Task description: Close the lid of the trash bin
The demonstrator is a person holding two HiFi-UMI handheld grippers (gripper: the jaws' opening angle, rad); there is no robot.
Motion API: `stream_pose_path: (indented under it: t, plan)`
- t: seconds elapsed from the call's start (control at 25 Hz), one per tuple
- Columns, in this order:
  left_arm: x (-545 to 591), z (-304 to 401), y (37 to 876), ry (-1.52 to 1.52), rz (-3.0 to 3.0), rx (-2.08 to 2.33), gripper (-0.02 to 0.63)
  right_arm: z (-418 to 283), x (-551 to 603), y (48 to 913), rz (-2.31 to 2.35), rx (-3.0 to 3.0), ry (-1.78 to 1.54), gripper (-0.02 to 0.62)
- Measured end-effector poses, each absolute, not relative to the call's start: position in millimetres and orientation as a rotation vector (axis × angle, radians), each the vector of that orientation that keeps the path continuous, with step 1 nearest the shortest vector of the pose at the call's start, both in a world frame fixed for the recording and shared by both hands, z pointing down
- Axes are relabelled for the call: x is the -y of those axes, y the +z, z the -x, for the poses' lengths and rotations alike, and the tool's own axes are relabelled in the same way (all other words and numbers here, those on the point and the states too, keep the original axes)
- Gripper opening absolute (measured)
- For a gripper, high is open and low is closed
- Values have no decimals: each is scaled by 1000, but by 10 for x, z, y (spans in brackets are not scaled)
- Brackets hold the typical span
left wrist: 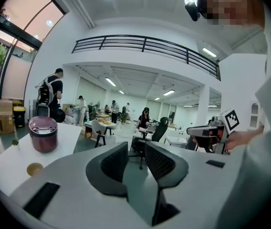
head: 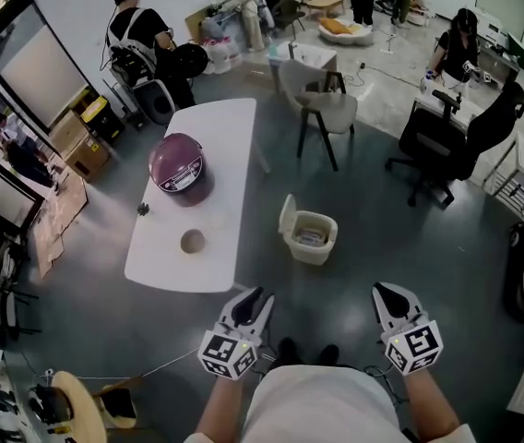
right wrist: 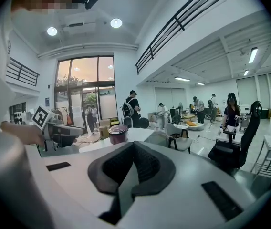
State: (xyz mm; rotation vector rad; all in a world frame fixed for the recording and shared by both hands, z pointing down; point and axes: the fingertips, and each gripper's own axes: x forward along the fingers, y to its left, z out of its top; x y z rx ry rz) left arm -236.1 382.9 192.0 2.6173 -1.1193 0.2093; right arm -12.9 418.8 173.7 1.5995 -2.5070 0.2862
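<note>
The cream trash bin [head: 310,235] stands on the dark floor just right of the white table, its lid [head: 287,215] tipped up at its left side and something pale lying inside. Both grippers are held low in front of the person, well short of the bin. My left gripper [head: 255,301] points toward the table's near end; in the left gripper view its jaws [left wrist: 136,149] stand apart with nothing between them. My right gripper [head: 388,295] is to the right of the bin's line; in the right gripper view its pads [right wrist: 133,149] meet, empty. Neither gripper view shows the bin.
A long white table [head: 234,146] carries a purple rice cooker [head: 178,164] and a small round dish [head: 193,241]. A beige chair [head: 322,109] stands beyond the bin and a black office chair [head: 446,146] to the right. Several people work at the room's far side.
</note>
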Motion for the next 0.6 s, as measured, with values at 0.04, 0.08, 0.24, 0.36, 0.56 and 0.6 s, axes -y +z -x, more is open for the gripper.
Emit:
stream_pose_path:
  t: [0.04, 0.08, 0.24, 0.36, 0.56, 0.6]
  plan:
    - [-3850, 2347, 1925, 209, -2612, 1125, 129, 99, -4202, 1743, -1598, 2502, 293, 12]
    - [-3865, 2328, 1932, 210, -2609, 1131, 128, 67, -4210, 1752, -1597, 2499, 299, 12]
    - [-3924, 2252, 1984, 208, -2599, 1150, 126, -48, -4241, 1840, -1589, 2510, 308, 12]
    - [-3948, 2225, 2003, 203, -2590, 1161, 124, -94, -4234, 1863, -1585, 2510, 316, 12]
    - [-3916, 2201, 2040, 208, -2571, 1169, 126, -145, -4151, 1856, -1579, 2517, 322, 12]
    - [-3885, 2201, 2052, 211, -2569, 1171, 124, -148, -4113, 1860, -1578, 2517, 323, 12]
